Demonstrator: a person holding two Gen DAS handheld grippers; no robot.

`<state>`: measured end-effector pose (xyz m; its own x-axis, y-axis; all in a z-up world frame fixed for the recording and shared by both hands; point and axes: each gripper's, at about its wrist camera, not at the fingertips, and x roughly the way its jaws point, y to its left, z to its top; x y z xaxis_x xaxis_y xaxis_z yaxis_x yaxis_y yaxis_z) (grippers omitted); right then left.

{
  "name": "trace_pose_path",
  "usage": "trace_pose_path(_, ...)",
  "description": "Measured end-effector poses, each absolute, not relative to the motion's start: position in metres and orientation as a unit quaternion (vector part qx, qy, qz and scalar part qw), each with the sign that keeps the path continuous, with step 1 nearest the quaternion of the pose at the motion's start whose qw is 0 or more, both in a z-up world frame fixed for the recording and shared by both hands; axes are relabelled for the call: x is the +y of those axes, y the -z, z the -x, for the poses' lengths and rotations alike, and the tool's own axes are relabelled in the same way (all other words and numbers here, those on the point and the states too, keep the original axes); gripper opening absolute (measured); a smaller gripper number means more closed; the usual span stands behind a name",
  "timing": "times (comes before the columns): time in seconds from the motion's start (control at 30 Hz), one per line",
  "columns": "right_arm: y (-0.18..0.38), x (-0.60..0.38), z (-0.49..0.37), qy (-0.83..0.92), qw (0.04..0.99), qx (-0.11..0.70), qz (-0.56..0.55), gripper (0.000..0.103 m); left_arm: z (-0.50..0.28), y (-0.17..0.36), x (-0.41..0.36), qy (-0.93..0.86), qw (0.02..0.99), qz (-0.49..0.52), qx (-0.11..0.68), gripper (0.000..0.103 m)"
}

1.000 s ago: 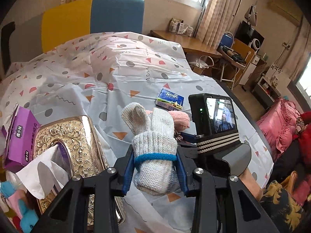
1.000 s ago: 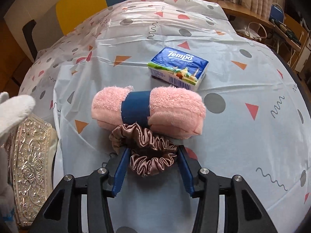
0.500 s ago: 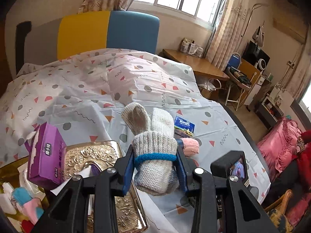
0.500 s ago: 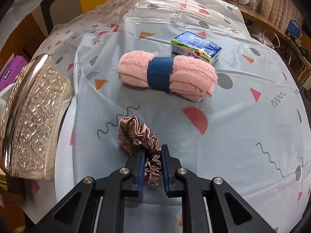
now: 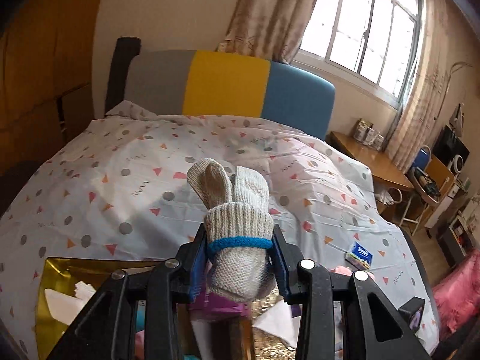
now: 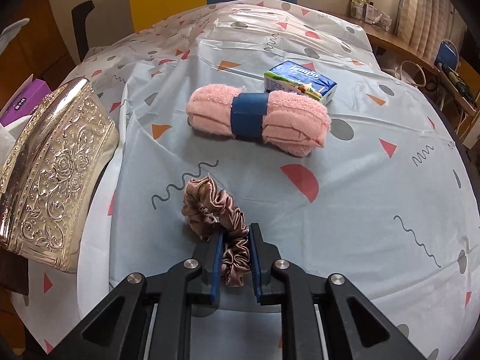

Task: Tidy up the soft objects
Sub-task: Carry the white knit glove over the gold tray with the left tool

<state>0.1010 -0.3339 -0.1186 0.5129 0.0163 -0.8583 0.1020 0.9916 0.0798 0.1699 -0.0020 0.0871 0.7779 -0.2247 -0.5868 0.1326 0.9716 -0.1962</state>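
My left gripper (image 5: 240, 249) is shut on a rolled pair of cream knit socks (image 5: 237, 210) with a blue band, held up in the air above the bed's near edge. My right gripper (image 6: 235, 240) is shut on a brown satin scrunchie (image 6: 214, 207), low over the patterned sheet (image 6: 375, 210). A rolled pink towel (image 6: 258, 117) with a blue band lies on the sheet beyond the scrunchie. A Tempo tissue pack (image 6: 300, 81) lies just behind the towel; it also shows in the left wrist view (image 5: 358, 255).
An embossed silver tissue box (image 6: 54, 174) stands at the left edge of the bed, with a purple box (image 6: 27, 99) behind it. In the left wrist view a gold box (image 5: 63, 285) with white tissue sits below the gripper. A wooden desk (image 5: 375, 159) stands right of the bed.
My left gripper has risen and tilted up with the socks. My right gripper closed on the scrunchie and drew it back, away from the pink towel.
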Motion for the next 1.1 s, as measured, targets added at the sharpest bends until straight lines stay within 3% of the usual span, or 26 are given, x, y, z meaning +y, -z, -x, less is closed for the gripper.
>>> trace_pose_path(0.43, 0.117, -0.332, -0.096, 0.019, 0.878, 0.477, -0.045, 0.015, -0.115, -0.049, 0.101, 0.008, 0.944, 0.077, 0.319, 0.039)
trace_pose_path(1.1, 0.119, -0.322, -0.093, 0.031, 0.889, 0.457, -0.008, 0.016, -0.040, 0.009, 0.178, -0.034, 0.921, 0.117, 0.370, 0.039)
